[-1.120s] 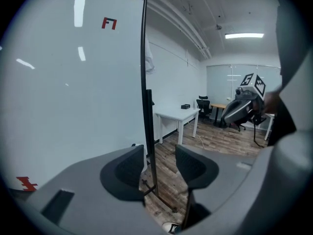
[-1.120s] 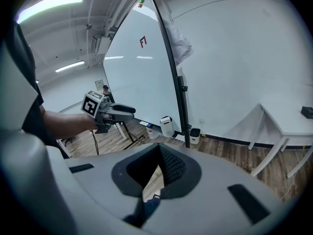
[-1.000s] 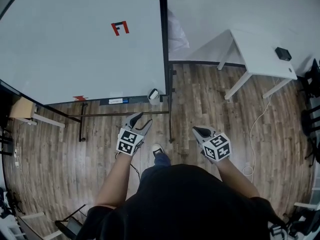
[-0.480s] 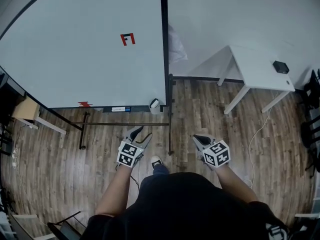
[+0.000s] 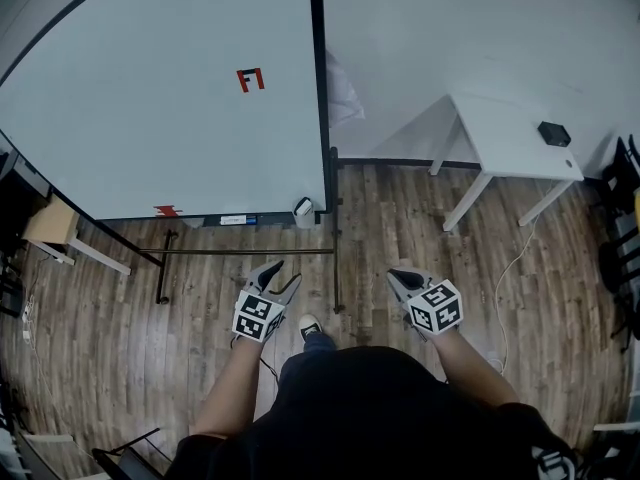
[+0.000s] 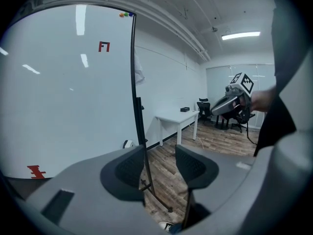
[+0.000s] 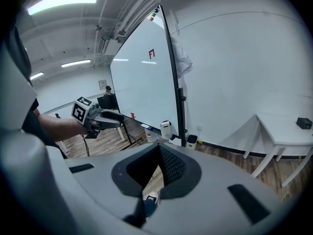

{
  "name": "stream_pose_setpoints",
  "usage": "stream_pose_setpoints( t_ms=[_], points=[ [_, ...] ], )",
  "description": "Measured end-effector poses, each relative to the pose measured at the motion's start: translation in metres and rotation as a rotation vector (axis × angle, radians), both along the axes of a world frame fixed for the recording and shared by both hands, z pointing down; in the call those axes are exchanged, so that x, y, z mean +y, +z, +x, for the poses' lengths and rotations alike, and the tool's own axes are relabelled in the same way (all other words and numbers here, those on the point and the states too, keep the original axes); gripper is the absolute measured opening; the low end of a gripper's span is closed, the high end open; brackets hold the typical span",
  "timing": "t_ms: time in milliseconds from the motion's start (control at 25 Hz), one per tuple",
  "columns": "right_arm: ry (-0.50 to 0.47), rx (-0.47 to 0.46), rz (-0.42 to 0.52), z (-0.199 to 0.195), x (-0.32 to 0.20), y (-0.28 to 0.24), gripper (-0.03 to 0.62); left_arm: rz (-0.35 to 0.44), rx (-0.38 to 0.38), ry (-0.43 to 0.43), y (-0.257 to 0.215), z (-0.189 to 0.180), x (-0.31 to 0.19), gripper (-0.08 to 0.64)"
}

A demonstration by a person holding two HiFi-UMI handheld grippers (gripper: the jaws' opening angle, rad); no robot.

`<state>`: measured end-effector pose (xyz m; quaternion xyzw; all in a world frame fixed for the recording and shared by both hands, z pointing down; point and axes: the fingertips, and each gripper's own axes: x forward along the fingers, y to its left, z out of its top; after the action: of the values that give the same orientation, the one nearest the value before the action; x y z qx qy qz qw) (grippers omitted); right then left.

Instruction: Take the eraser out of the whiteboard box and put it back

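The whiteboard (image 5: 170, 98) stands on a wheeled frame ahead of me on the left. A small white whiteboard box (image 5: 303, 208) hangs at its lower right corner, and it also shows in the right gripper view (image 7: 166, 129) and the left gripper view (image 6: 128, 144). Something dark sticks out of the box's top; whether it is the eraser is too small to tell. My left gripper (image 5: 279, 273) is held open at waist height, well short of the box, with nothing in it. My right gripper (image 5: 399, 277) is shut and empty, off to the right of the board's post.
The board's black post and floor bar (image 5: 335, 258) stand between the two grippers. A white table (image 5: 505, 128) with a small black item (image 5: 553, 133) is at the right, office chairs (image 5: 620, 183) beyond it. A cable (image 5: 505, 298) lies on the wood floor.
The head view has shifted a little, so the whiteboard and its box sit slightly lower in it. Both grippers stay in about the same place and state.
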<state>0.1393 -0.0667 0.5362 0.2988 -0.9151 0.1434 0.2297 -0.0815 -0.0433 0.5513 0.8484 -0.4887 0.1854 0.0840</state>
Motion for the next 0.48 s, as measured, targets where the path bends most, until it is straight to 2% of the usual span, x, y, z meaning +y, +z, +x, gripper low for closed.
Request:
stream_pose_setpoints(
  t_ms=[480],
  points=[
    [0.021,-0.014,0.020,0.007,0.008,-0.006,-0.005,-0.011,0.018,0.005,0.002,0.009,0.018,0.209]
  ],
)
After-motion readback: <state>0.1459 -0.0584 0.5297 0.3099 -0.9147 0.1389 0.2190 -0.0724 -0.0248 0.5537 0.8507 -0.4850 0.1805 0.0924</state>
